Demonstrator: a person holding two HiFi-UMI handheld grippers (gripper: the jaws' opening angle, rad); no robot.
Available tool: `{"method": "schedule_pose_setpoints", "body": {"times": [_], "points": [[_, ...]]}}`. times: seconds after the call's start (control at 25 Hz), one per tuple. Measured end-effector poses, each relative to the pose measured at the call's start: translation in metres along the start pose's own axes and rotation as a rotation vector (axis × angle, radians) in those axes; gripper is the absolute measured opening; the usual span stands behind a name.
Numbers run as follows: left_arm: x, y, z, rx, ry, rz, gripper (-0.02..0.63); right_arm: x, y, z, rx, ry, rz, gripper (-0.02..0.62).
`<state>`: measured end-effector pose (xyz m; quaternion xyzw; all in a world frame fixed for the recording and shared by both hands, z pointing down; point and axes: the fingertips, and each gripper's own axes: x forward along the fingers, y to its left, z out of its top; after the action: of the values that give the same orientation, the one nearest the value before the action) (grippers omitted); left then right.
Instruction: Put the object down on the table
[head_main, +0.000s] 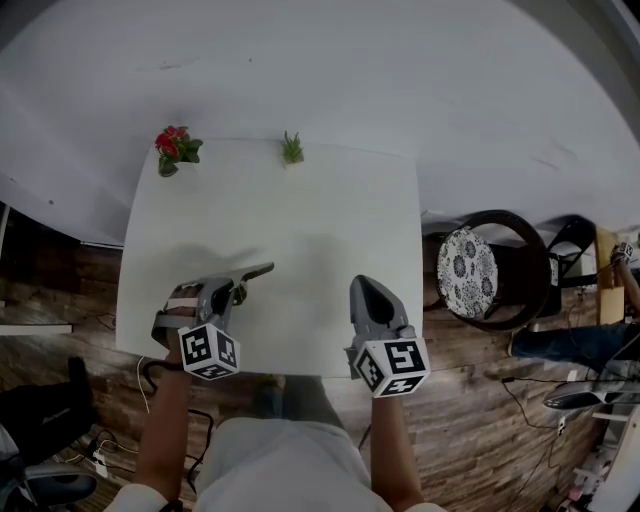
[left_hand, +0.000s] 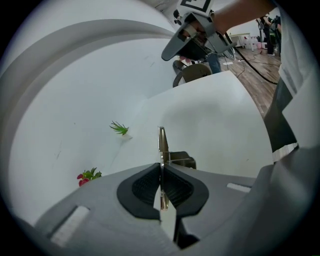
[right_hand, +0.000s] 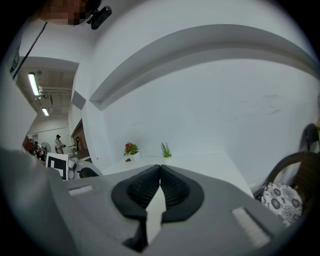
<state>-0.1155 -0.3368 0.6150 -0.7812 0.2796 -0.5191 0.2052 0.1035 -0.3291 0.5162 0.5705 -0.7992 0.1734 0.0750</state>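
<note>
Step in hand, by judgement: set-down of thin metal object (head_main: 256, 270) onto white tabletop (head_main: 300, 210). To do it well: bring object low and flat over bare surface, let it rest fully, only then part jaws; stay clear of near edge.

Left hand-held gripper (head_main: 238, 288) pinched tight on object's near end. Rest of object juts forward past jaw tips, over tabletop's near-left part; contact with surface unclear.

Right hand-held gripper (head_main: 364, 290) closed, empty, over tabletop's front edge.

Flowers (head_main: 175, 147), plant (head_main: 291, 149) at tbl (head_main: 300, 250) far edge
</note>
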Motion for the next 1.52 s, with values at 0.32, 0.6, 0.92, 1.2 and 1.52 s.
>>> {"method": "schedule_pose_setpoints", "body": {"times": [0.32, 0.6, 0.92, 1.2, 1.52], "points": [[0.017, -0.011, -0.003, 0.116, 0.041, -0.009, 0.011, 0.005, -0.003, -0.004, 0.007, 0.002, 0.006, 0.003], [0.027, -0.023, -0.007, 0.202, 0.062, -0.031, 0.011, 0.009, -0.003, -0.006, 0.009, 0.009, 0.005, 0.003], [0.035, -0.039, -0.011, 0.265, 0.087, -0.056, 0.011, 0.007, -0.006, -0.008, 0.01, 0.015, -0.003, 0.003], [0.04, -0.046, -0.014, 0.295, 0.101, -0.059, 0.012, 0.007, -0.005, -0.007, 0.015, 0.011, -0.007, 0.003], [0.041, -0.053, -0.016, 0.287, 0.083, -0.089, 0.035, 0.008, 0.001, -0.007, 0.014, 0.014, -0.003, 0.003]]}}
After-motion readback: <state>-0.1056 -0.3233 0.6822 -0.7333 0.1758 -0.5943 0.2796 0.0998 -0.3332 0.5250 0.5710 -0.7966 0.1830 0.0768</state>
